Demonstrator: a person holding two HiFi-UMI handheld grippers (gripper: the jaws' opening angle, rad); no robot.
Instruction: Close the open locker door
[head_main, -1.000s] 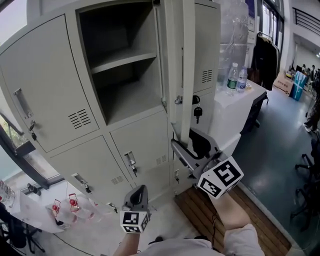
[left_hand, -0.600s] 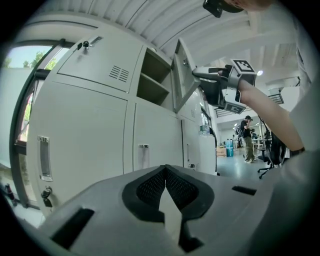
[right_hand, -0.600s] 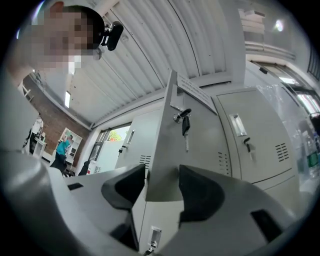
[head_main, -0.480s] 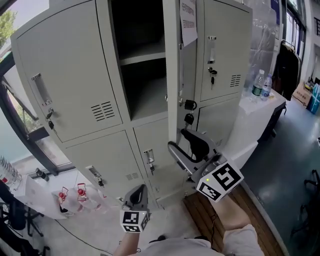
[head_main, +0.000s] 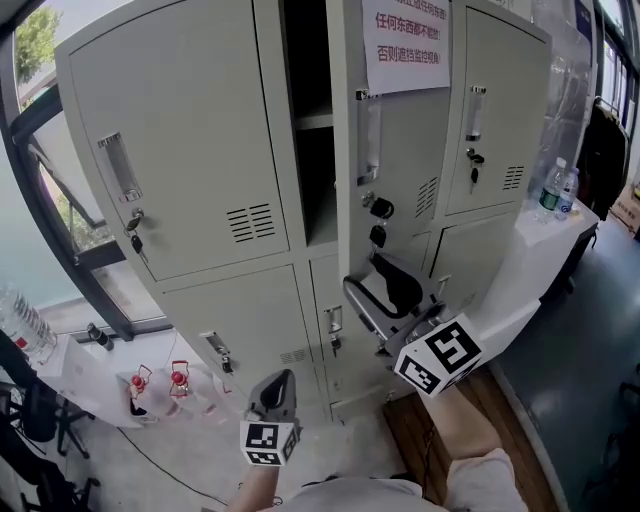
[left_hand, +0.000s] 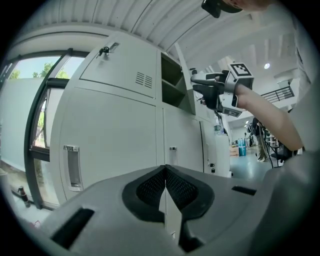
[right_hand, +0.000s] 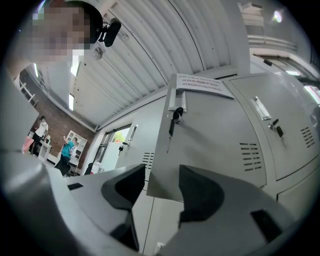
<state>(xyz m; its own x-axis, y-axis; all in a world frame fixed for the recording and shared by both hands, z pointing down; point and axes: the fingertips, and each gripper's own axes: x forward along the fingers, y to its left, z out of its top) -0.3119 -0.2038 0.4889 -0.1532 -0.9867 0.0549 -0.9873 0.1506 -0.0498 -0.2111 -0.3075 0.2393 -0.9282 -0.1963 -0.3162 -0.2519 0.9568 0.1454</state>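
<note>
Locker door (head_main: 405, 150): upper middle compartment of the grey locker bank (head_main: 190, 150), part-way open, with a printed notice (head_main: 405, 35) on its face. The right gripper (head_main: 375, 292) is raised just below the door's lower edge, jaws apart and gripping nothing; its own view shows the door's lower corner in the gap, contact not confirmable. The left gripper (head_main: 275, 392) hangs low, jaws pressed together, empty. Likely hazards: an open jaw sliding off the thin edge, snagging the dangling key (head_main: 378, 236), or a push too light, leaving the door unlatched
</note>
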